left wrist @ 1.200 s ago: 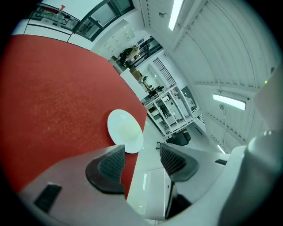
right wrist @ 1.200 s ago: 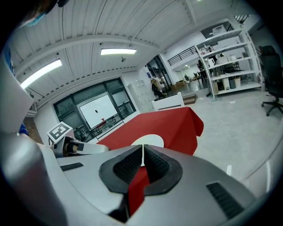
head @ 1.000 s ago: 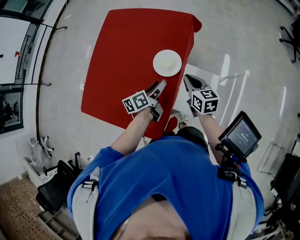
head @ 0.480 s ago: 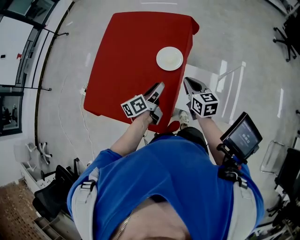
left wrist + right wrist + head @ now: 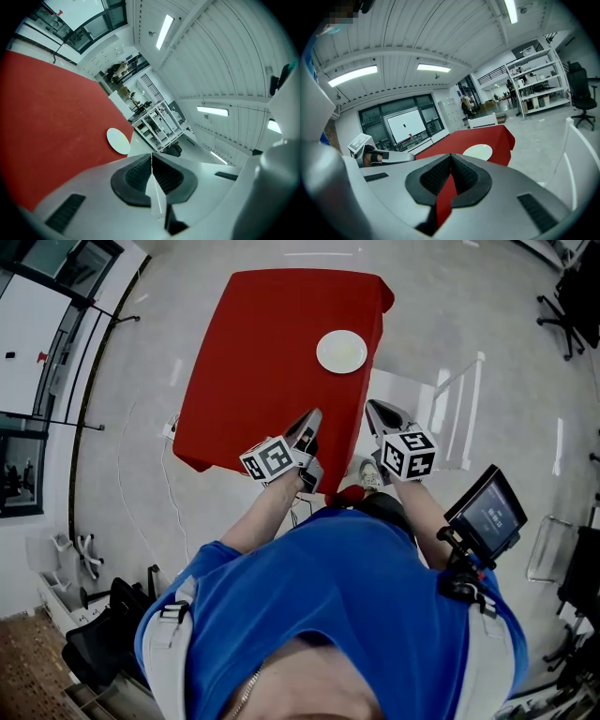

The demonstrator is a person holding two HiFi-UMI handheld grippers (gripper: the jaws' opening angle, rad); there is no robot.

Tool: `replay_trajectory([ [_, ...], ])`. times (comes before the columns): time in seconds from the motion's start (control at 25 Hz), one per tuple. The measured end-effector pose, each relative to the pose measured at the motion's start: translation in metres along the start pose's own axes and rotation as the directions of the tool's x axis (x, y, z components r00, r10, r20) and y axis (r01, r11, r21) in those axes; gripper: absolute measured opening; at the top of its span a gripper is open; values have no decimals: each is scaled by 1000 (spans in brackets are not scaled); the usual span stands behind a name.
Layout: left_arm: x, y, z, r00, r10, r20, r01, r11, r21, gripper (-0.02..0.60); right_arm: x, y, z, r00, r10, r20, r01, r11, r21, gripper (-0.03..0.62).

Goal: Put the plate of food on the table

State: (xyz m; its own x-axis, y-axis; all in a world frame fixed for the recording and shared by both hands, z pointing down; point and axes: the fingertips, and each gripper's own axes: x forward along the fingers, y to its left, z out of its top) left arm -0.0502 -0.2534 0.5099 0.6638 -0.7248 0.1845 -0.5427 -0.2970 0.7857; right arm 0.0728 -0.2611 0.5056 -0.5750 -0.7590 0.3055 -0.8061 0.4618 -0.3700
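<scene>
Head view: I am looking down past my blue shirt at a red table (image 5: 262,362) and at my two grippers.
Plate place: the plate (image 5: 341,352) is sitting flat on the table, close to the right edge and toward the far end.
Plate look: it is round and white with a soft pale middle. It is too small for me to tell what is lying on it.
Left gripper: the left gripper (image 5: 312,415) has just been closing, and now its jaws are pressing together with nothing between them.
Left arm: I am reaching it forward from my body. The gripper is hanging over the near part of the table and pointing toward the plate, but it is staying well apart from it.
Left gripper view: the plate is showing as a small white oval on the red cloth, past the closed tips.
Right gripper: the right gripper (image 5: 372,406) is holding its jaws together too, and it is gripping nothing.
Right arm: I am reaching it forward beside the table's right edge, over the floor. Its tip is pointing toward the plate and is well apart from it.
Marker cubes: one cube is sitting on top of each gripper, near my hands.
</scene>
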Motion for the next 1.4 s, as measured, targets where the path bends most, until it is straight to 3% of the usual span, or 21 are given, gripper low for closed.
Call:
replay_trajectory([
  [0.4, -14, -31, -3, 997, -72, 17, 70, 994, 89, 8, -28, 19, -2, 999, 14, 35, -15, 1000, 22, 2],
  [0.52, -15, -24, -6, 998, -56, 10, 54, 993, 103, 8, -30, 20, -2, 999, 18, 45, -19, 999, 27, 2],
  [1.4, -8, -22, -12, 996, -87, -4, 87, 992, 94, 8, -37, 19, -4, 998, 2, 62, -4, 999, 38, 2],
])
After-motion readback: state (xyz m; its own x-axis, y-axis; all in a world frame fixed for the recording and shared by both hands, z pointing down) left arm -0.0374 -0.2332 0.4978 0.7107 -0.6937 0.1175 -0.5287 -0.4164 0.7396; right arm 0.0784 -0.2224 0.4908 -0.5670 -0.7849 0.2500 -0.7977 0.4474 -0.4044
